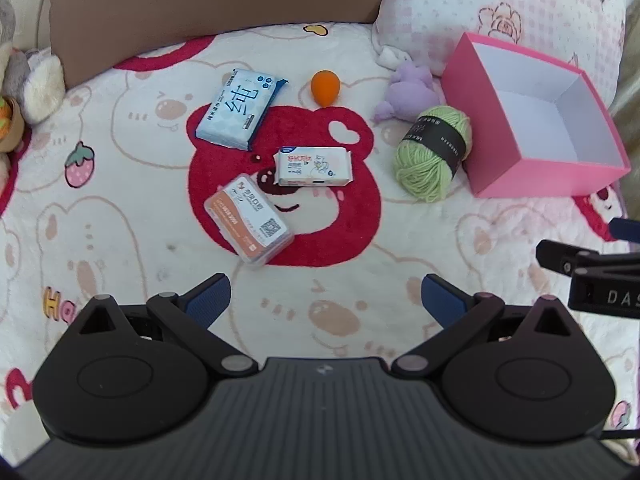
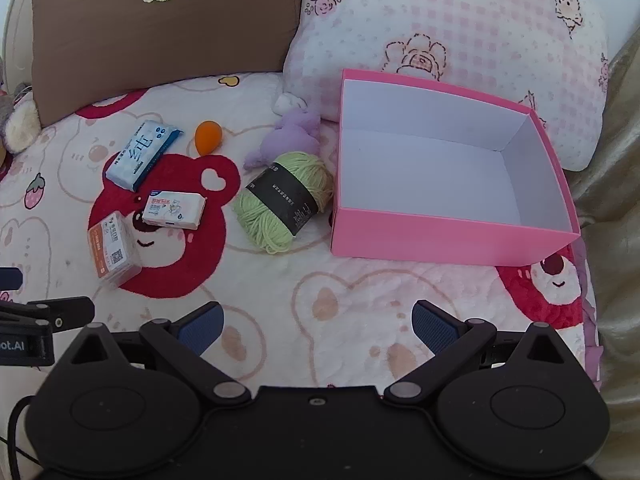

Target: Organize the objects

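While both the left tongs (image 1: 326, 300) and right tongs (image 2: 316, 328) hover released and empty above the bed, nothing is yet in the pink box (image 2: 448, 236) ahead of the right pair, so the next move is probably reaching forward for the green yarn ball (image 2: 280, 200).

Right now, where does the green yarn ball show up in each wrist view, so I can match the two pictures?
Left wrist: the green yarn ball lies right of centre, in the upper half, just left of the pink box.
Right wrist: the green yarn ball sits near the middle, against the pink box's left corner.
Shared landmark: the purple plush toy lies just behind the yarn in both views.
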Available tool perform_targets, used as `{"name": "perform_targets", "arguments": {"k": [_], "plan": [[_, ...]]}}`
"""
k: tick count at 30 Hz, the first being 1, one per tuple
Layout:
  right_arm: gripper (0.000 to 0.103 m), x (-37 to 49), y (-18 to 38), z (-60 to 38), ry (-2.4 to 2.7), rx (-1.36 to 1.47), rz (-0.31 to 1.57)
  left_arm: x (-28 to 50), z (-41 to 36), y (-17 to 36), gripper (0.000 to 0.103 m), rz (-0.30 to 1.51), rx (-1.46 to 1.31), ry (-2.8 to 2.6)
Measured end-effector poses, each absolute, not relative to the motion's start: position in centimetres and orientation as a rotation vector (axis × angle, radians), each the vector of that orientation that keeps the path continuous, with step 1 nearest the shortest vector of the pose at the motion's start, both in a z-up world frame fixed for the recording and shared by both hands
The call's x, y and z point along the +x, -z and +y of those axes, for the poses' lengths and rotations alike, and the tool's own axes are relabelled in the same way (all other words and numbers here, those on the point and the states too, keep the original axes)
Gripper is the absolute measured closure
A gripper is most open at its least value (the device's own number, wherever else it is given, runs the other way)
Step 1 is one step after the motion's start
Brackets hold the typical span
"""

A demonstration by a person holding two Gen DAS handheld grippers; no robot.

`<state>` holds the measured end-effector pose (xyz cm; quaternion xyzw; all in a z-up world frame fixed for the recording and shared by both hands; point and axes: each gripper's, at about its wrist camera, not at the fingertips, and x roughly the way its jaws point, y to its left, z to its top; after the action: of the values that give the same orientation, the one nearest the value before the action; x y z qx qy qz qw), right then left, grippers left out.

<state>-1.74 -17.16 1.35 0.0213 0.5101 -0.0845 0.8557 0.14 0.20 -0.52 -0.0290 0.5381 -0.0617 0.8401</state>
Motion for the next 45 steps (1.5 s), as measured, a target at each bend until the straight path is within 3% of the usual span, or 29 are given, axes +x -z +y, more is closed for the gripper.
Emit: {"name": "perform_targets", "arguments": {"k": [35,45], "plan": [[0.001,-1.7,-0.5,-17.8,0.195,0.055,1.100,0.5,0.2,1.2,0.002,1.155,-0.019,0.114],[0.001,-1.8,-2.1,-17.9,0.201,0.014,1.066,1.0,-0.5,-0.7,0.002,1.162,0.031,0.172]]}}
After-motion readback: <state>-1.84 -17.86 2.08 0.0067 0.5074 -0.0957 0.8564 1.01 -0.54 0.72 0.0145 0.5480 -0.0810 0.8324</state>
